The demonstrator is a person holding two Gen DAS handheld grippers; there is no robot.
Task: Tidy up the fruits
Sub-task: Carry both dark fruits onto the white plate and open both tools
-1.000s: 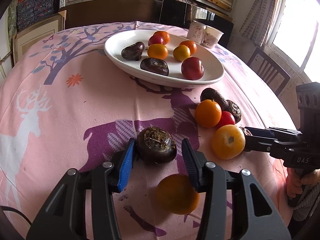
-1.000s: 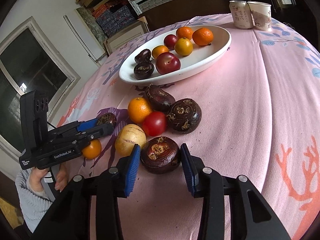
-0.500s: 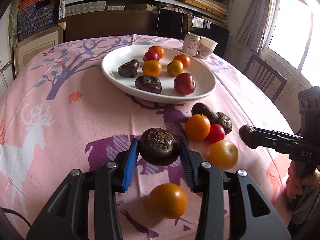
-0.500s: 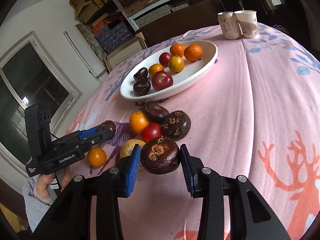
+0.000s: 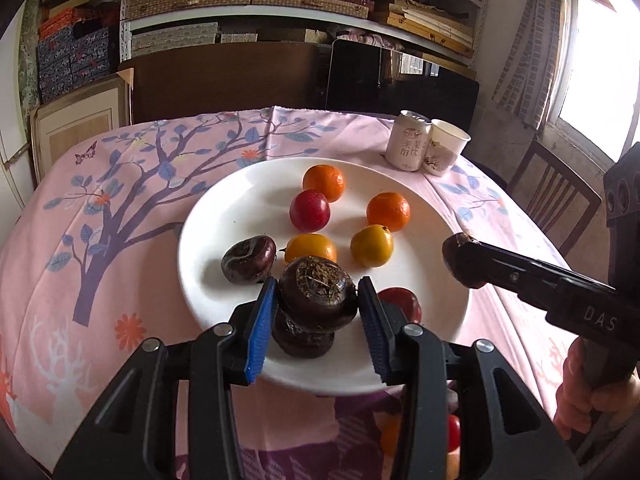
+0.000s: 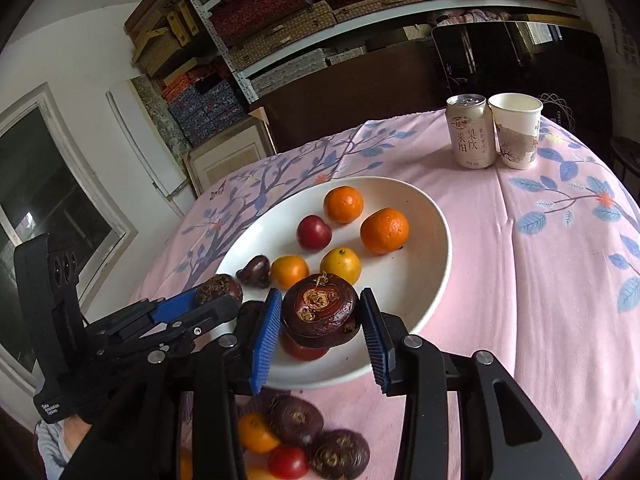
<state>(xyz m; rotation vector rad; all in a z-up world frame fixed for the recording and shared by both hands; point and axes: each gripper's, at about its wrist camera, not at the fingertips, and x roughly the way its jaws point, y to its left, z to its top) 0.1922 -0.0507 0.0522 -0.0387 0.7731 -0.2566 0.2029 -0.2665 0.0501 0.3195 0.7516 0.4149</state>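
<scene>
My left gripper (image 5: 318, 320) is shut on a dark water chestnut (image 5: 318, 298) and holds it above the near part of the white plate (image 5: 208, 248). My right gripper (image 6: 320, 330) is shut on another dark water chestnut (image 6: 320, 310) above the plate's (image 6: 436, 240) near rim. The plate holds two oranges (image 5: 324, 182), yellow-orange fruits (image 5: 372, 245), red fruits (image 5: 310, 210) and dark chestnuts (image 5: 249, 258). Each gripper shows in the other's view, the right one (image 5: 464, 260) at the plate's right, the left one (image 6: 218, 292) at its left.
A drink can (image 6: 471, 136) and a paper cup (image 6: 516, 134) stand at the table's far side. Loose fruit lies on the pink cloth below the plate: chestnuts (image 6: 296, 420), an orange fruit (image 6: 256, 432) and a red one (image 6: 288, 462). A wooden chair (image 5: 556, 196) stands at the right.
Both grippers have lifted their chestnuts off the cloth and carried them forward, from beside the loose fruit to above the plate.
</scene>
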